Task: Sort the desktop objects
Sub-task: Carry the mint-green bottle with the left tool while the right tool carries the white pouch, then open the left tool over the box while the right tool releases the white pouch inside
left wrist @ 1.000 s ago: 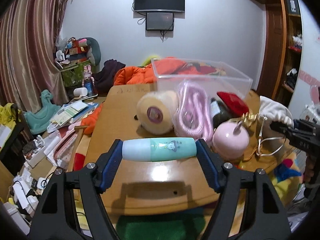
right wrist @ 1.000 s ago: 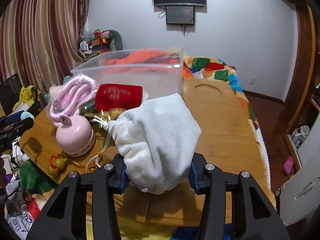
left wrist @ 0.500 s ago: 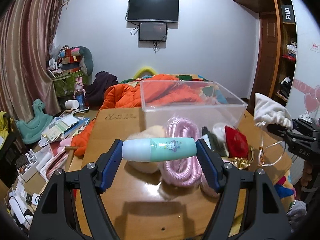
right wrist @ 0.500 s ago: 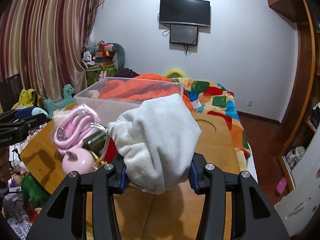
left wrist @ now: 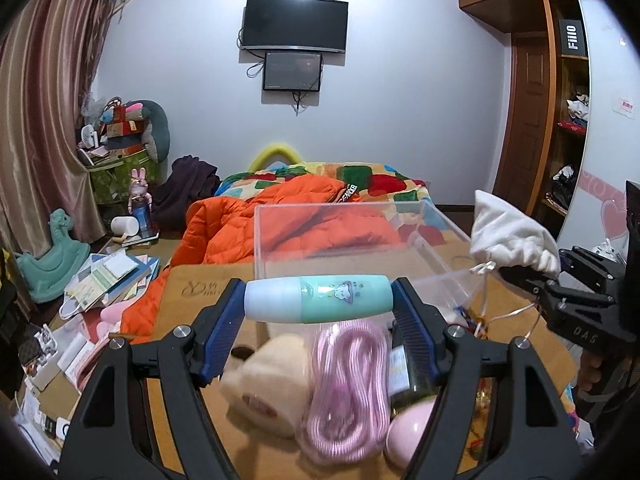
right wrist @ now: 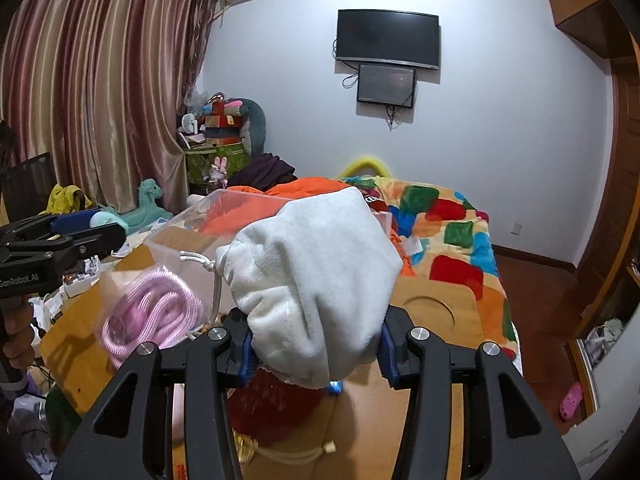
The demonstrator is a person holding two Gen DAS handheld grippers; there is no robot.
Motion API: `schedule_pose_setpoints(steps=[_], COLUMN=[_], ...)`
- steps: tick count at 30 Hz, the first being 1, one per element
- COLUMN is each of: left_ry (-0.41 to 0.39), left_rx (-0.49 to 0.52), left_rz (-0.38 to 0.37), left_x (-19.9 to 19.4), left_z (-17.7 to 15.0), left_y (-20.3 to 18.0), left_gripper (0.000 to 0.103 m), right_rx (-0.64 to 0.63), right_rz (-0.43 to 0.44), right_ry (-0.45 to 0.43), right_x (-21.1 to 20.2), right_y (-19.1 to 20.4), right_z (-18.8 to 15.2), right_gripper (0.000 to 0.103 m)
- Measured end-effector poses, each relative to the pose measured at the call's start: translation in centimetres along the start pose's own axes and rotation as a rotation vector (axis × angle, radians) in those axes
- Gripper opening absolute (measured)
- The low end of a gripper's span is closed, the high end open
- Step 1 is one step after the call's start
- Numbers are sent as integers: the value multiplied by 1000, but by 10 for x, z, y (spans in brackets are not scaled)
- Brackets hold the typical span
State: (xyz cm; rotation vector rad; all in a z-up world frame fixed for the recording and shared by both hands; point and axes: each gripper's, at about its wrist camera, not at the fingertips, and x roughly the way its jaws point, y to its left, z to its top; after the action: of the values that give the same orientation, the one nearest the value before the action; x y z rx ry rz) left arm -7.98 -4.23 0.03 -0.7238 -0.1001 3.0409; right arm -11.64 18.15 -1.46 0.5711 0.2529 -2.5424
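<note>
Currently both loads are being carried above the table (left wrist: 192, 312) toward the clear bin (left wrist: 344, 236); this appears to be the transfer step. Left tongs (left wrist: 318, 302) are clamping the mint-and-white bottle (left wrist: 318, 298) end to end, lying level. Right tongs (right wrist: 314, 346) are squeezing the white drawstring pouch (right wrist: 316, 280), soft and bulging, cord dangling. Next, each load needs positioning over the bin's open top before release; the pink rope coil (left wrist: 348, 392) is waiting on the table.
</note>
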Motion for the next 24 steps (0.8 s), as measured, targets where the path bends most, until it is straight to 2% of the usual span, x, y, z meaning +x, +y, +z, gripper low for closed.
schedule_pose_setpoints(steps=[9, 15, 24], left_ry=[71, 141, 237], left_rx=[36, 51, 104], left_rz=[-3, -13, -13], left_x=[42, 73, 100], left_z=[22, 23, 22], left_y=[-1, -4, -12], left_gripper=[73, 73, 73], right_rx=[-8, -5, -79], right_rz=[46, 77, 85], right_ry=[25, 73, 151], right_x=[40, 69, 99], right_y=[-2, -9, -7], right_z=[18, 22, 21], right_gripper=[43, 43, 44])
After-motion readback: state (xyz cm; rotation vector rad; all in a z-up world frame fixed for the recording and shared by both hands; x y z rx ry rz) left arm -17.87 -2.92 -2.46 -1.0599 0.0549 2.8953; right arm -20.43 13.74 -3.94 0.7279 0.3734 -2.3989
